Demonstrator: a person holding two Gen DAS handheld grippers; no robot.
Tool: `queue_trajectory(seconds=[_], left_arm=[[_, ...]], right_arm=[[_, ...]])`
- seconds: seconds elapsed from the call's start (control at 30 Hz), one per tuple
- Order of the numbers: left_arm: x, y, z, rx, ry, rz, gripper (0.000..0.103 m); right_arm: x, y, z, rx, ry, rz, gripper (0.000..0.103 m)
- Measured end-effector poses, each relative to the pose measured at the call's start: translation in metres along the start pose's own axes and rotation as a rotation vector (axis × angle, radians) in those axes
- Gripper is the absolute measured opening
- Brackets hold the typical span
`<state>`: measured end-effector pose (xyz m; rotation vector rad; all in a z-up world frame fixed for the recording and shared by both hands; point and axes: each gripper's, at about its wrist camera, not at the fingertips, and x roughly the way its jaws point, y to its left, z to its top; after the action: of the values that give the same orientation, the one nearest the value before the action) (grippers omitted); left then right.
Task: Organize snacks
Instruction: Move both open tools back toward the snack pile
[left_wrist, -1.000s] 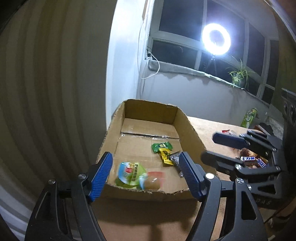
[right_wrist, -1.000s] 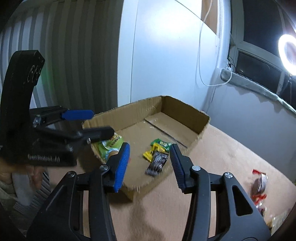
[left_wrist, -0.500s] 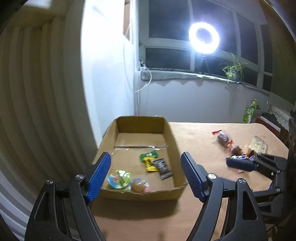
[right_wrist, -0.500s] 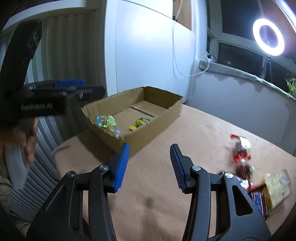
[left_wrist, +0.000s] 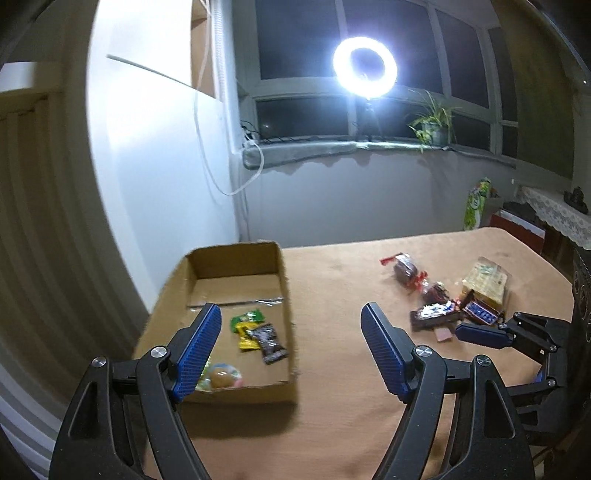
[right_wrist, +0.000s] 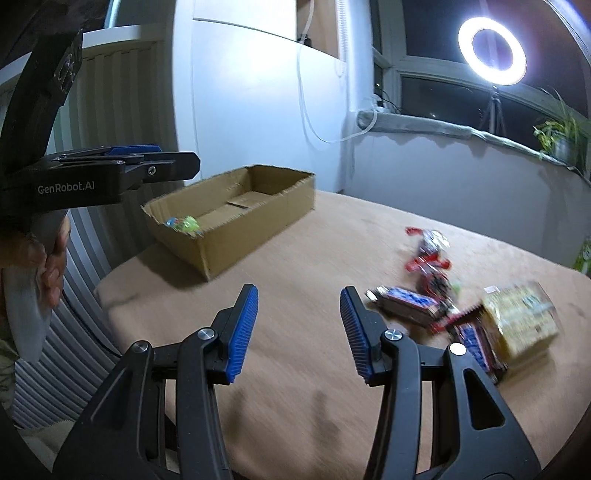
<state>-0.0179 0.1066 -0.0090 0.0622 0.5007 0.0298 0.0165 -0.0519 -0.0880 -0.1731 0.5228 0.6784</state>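
Loose snacks (right_wrist: 461, 314) on table (right_wrist: 295, 266), right of box (right_wrist: 236, 218), just ahead-right of right gripper (right_wrist: 299, 332), empty and part-open; bars' long axes slant; left gripper (left_wrist: 291, 347), empty and wide, lies farther.

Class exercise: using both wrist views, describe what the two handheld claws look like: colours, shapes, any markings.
Both claws, left claw and right claw, share one build: black angular plastic arms with cut-out openings, silver round bolts at the pivots, and two long fingers faced with ribbed blue pads. Seen from the right wrist view, the left claw's black body carries white lettering "GenRobot.AI". No cables show, and no sleeve is clear.
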Motion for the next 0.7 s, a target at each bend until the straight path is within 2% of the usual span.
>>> queue_trajectory(seconds=[0.37,0.7], left_arm=[[0.031,-0.06,-0.011,0.058,0.097,-0.132,0.078],[0.066,-0.109,-0.025,0.088,0.2,-0.248,0.078]], right_arm=[[-0.028,-0.062,-0.039,0.115,0.026,-0.098,0.049],[-0.039,-0.114,-0.059,0.198,0.044,-0.173,0.049]])
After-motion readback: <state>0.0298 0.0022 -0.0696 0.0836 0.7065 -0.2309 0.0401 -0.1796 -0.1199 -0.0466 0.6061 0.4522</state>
